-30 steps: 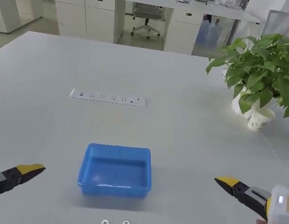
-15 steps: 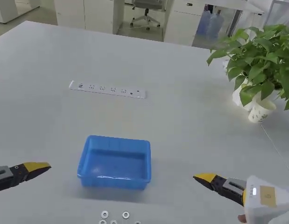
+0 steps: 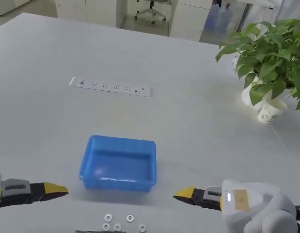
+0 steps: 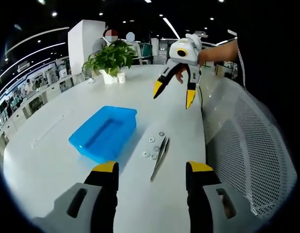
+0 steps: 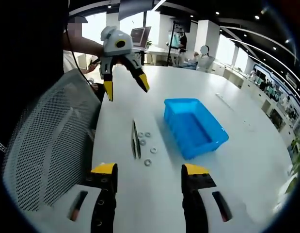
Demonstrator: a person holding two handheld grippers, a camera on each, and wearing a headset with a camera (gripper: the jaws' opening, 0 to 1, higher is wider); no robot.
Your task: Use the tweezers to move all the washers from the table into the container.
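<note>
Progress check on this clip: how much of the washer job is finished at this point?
Done: nothing yet; the blue container looks empty. In hand: nothing; the left gripper and right gripper hover with jaws open, facing each other over the table. Left: pick up the tweezers, which lie on the table beside the washers, then move every washer into the container.

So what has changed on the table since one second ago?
The left tongs and the right tongs both moved inward toward the blue plastic container, the right further. Both are open, holding nothing. The container and small metal washers stayed; the view tilted down.
</note>
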